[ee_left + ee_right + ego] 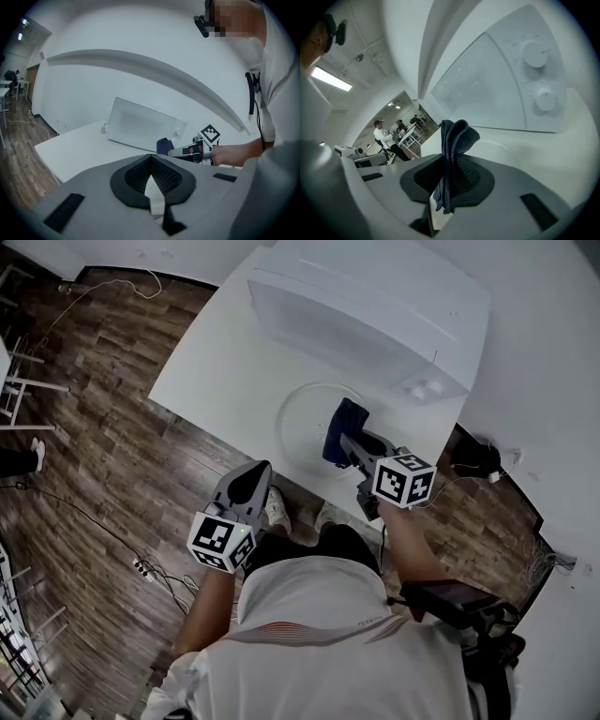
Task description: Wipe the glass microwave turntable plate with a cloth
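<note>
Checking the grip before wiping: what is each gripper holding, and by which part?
Right gripper: the cloth, pinched across its bunched middle, ends out both sides. Left gripper: nothing, jaws together.

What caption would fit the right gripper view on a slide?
Right gripper, jaws shut on a dark blue cloth, faces the white microwave, its door and two knobs.

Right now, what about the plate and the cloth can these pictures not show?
- Whether the cloth touches the glass plate: head view, the right gripper and the cloth itself cover that spot.
- Smears on the plate: head view, too faint.
- The plate, left gripper view: the left gripper hides it.
</note>
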Demonstrator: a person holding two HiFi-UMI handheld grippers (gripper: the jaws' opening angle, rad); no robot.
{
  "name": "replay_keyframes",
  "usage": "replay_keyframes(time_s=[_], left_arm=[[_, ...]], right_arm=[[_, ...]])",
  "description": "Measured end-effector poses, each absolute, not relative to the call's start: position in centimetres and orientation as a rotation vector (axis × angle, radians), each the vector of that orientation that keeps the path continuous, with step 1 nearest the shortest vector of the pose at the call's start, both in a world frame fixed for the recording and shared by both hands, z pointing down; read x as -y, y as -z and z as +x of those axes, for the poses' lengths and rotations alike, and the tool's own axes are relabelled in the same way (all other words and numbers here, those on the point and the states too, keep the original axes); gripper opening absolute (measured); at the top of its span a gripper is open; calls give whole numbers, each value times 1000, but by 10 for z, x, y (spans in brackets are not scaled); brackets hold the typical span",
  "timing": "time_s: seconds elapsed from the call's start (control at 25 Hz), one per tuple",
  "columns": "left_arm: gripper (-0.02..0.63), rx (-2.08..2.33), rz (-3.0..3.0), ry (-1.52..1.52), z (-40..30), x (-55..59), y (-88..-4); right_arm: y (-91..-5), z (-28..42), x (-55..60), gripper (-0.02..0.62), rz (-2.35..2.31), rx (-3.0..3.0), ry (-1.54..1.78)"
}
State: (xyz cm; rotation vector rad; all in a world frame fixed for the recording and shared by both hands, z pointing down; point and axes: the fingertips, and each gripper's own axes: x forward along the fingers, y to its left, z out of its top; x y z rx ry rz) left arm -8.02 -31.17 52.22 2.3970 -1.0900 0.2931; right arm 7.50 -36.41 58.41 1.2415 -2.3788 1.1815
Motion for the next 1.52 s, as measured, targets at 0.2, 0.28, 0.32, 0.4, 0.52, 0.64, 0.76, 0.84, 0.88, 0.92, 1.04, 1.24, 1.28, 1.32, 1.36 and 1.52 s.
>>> replay_keyframes(time_s=[0.2, 0.28, 0.32, 0.4, 0.52, 0.64, 0.76, 0.84, 0.88, 0.92, 1.04, 1.24, 1.28, 1.32, 1.36, 1.52], left_arm=[[11, 1109, 2389, -281, -96, 306, -520], [11, 1120, 2382, -284, -104, 305, -522], [10, 1128, 2375, -285, -108, 303, -523], [11, 1148, 2357, -287, -117, 298, -527], [10, 1167, 2336, -291, -130, 294, -533], [10, 1164, 2331, -296, -131, 294, -535], [11, 1147, 2334, -285, -128, 295, -533], [11, 1135, 2355, -287, -129, 298, -531], [11, 1126, 2369, -291, -127, 300, -530], [11, 1116, 2381, -294, -122, 302, -529], [11, 1090, 2399, -298, -113, 306, -527], [10, 1045, 2416, -310, -100, 310, -525], [11, 1036, 2421, -312, -95, 308, -524], [11, 1027, 2426, -314, -91, 306, -523], [10, 1020, 2430, -317, -87, 303, -523], [10, 993, 2446, -325, -71, 303, -523]], right_arm=[[-605, -6, 351, 61, 1010, 2394, -1130], [-615, -29, 351, 61, 953, 2392, -1167], [-620, -37, 351, 61, 931, 2388, -1183], [-631, -49, 350, 61, 902, 2370, -1223], [-647, -55, 353, 61, 904, 2332, -1293], [-658, -45, 357, 61, 943, 2290, -1322], [-662, -29, 354, 61, 989, 2253, -1335], [-665, -17, 351, 61, 1032, 2226, -1336], [-667, -6, 350, 61, 1060, 2209, -1335], [-669, 7, 349, 61, 1088, 2191, -1335], [-674, 46, 341, 61, 1163, 2135, -1357], [-677, 95, 331, 61, 1257, 2052, -1379], [-675, 103, 328, 61, 1269, 2046, -1377], [-672, 109, 325, 61, 1278, 2043, -1375], [-671, 115, 321, 61, 1286, 2042, -1373], [-672, 139, 312, 61, 1311, 2024, -1370]])
